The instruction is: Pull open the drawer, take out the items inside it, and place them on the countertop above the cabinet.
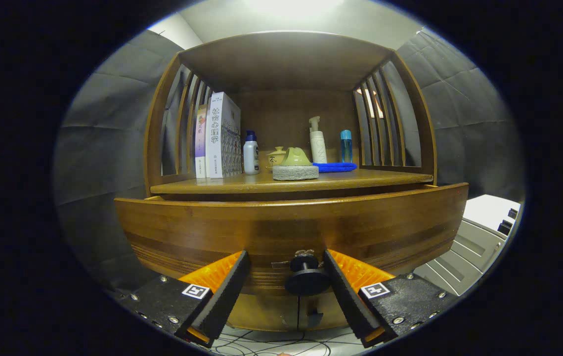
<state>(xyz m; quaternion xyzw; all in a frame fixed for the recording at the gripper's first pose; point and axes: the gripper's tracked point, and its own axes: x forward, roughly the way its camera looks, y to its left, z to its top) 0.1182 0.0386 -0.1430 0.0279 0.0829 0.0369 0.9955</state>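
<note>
The wooden drawer front [291,230] curves across just ahead of me, under the cabinet's countertop [241,187]. It stands a little out from the cabinet, and its inside is hidden from here. Its dark round knob [307,281] sits between my fingers, close against the right finger [345,291] and apart from the left finger [227,291]. My gripper [286,256] is open around the knob, with neither finger clearly pressing on it.
On the countertop stand upright books [219,136], a white bottle with a blue cap [250,153], a green lidded dish on a grey pad [295,170], a blue cloth [334,167], a pump bottle [317,143] and a blue bottle [345,146]. Slatted side walls and a shelf roof enclose it. A grey case [474,247] lies to the right.
</note>
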